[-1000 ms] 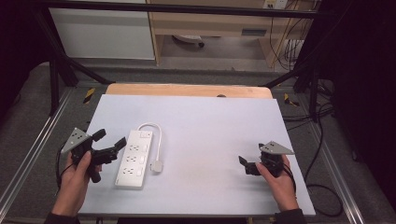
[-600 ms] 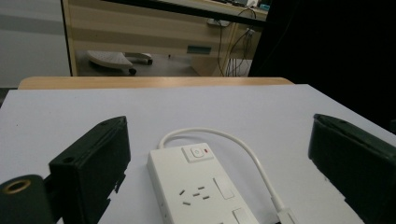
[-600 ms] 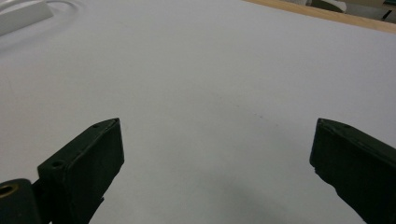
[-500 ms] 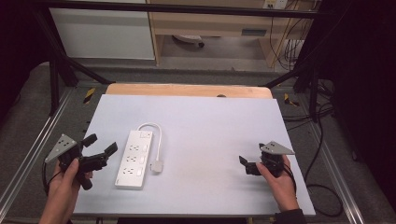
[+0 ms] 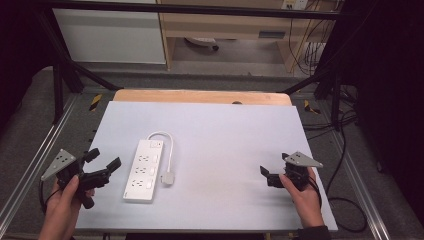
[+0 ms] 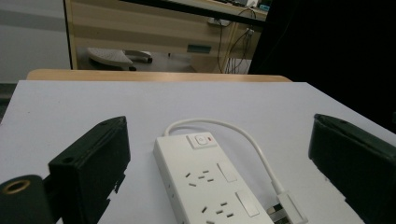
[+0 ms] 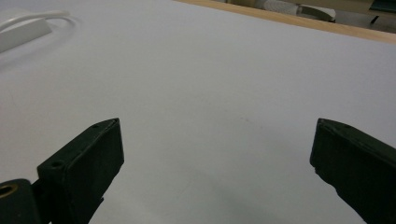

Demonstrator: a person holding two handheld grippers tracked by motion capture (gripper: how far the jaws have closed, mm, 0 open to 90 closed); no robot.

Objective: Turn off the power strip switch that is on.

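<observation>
Power strip (image 5: 144, 170), a long white plastic block with several sockets and a switch at its far end, lies flat on the pale grey table top (image 5: 225, 130), left of centre, its long side running away from the person. Its short white cable (image 5: 167, 145) loops out from the far end and curves back to a white plug (image 5: 167, 177) lying just beside the strip's right edge. The left gripper (image 5: 102, 162), black with a grey three-cornered plate, sits in the person's left hand (image 5: 67, 200) at the table's left edge, near the strip but apart from it; its jaws are spread wide and grasp nothing. In the left gripper view the strip (image 6: 205, 186) lies between the two parted jaws, farther off. The right gripper (image 5: 266, 176), held in the right hand (image 5: 305, 195) near the table's right front, is well apart from the strip, its jaws likewise spread and empty above bare table.
</observation>
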